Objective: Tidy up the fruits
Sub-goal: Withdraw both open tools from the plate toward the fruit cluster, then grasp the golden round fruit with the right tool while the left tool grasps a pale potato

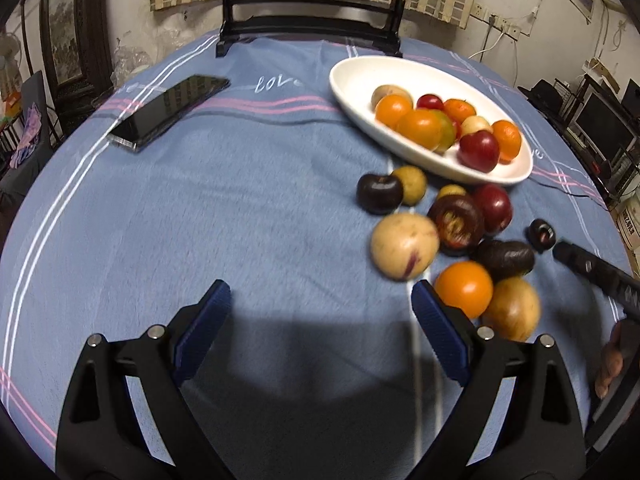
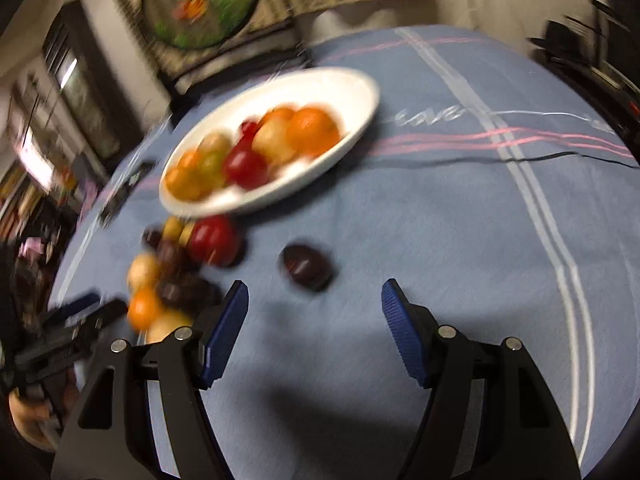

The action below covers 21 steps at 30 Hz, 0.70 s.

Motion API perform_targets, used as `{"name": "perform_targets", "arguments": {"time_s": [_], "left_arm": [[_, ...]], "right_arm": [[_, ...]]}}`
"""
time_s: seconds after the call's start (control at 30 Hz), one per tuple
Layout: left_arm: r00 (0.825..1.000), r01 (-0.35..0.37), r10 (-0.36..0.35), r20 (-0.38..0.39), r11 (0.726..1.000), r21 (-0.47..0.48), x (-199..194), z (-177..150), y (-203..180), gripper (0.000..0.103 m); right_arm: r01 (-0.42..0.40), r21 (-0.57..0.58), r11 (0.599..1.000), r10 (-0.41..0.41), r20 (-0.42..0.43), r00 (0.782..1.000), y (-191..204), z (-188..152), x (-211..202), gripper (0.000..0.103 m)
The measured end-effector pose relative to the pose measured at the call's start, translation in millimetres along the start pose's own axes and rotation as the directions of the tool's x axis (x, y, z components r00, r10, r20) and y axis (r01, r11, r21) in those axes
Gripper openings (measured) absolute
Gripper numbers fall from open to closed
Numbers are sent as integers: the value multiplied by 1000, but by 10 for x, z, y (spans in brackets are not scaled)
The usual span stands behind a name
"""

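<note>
A white oval dish on the blue tablecloth holds several oranges, red and pale fruits. In front of it lies a loose heap: a pale yellow fruit, dark purple fruits, a red one, an orange. My left gripper is open and empty, its right pad beside the orange. My right gripper is open and empty, just short of a lone dark fruit. The right wrist view is blurred.
A black phone lies at the left of the cloth. A dark mirror stand rises at the table's far edge. A thin black cable crosses the cloth to the right of the dish. Shelves and clutter surround the table.
</note>
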<state>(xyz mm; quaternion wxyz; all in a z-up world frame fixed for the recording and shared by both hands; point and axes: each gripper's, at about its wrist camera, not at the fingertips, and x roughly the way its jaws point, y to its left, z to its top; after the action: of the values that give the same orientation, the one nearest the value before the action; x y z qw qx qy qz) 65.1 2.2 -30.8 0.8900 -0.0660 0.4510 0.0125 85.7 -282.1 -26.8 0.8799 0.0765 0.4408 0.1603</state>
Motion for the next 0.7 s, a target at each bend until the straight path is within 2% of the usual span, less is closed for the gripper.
{"name": "perform_targets", "arguments": {"time_s": [0.03, 0.1, 0.2, 0.3, 0.43, 0.57, 0.7], "left_arm": [[1000, 9, -10, -28, 1000, -21, 40, -20, 25, 94], [999, 27, -28, -20, 999, -20, 15, -29, 22, 99], [999, 27, -27, -27, 999, -19, 32, -22, 12, 100], [999, 5, -5, -37, 1000, -1, 53, -18, -27, 100], [999, 10, -11, -37, 1000, -2, 56, -23, -18, 100], [999, 11, -11, -38, 1000, -1, 58, -24, -18, 101], [999, 5, -5, -41, 1000, 4, 65, -24, -27, 101]], "right_arm": [[-3, -28, 1000, 3, -12, 1000, 66, -38, 7, 70], [8, -92, 996, -11, -34, 999, 217, -107, 23, 70], [24, -159, 987, -32, -46, 998, 378, -184, 13, 70], [43, -200, 979, -55, -56, 997, 459, -261, -11, 70], [40, -250, 967, -61, -75, 995, 538, -348, -41, 70], [12, -328, 945, -45, -94, 995, 753, -437, -23, 70], [38, -356, 934, -81, -106, 991, 911, -426, 99, 70]]}}
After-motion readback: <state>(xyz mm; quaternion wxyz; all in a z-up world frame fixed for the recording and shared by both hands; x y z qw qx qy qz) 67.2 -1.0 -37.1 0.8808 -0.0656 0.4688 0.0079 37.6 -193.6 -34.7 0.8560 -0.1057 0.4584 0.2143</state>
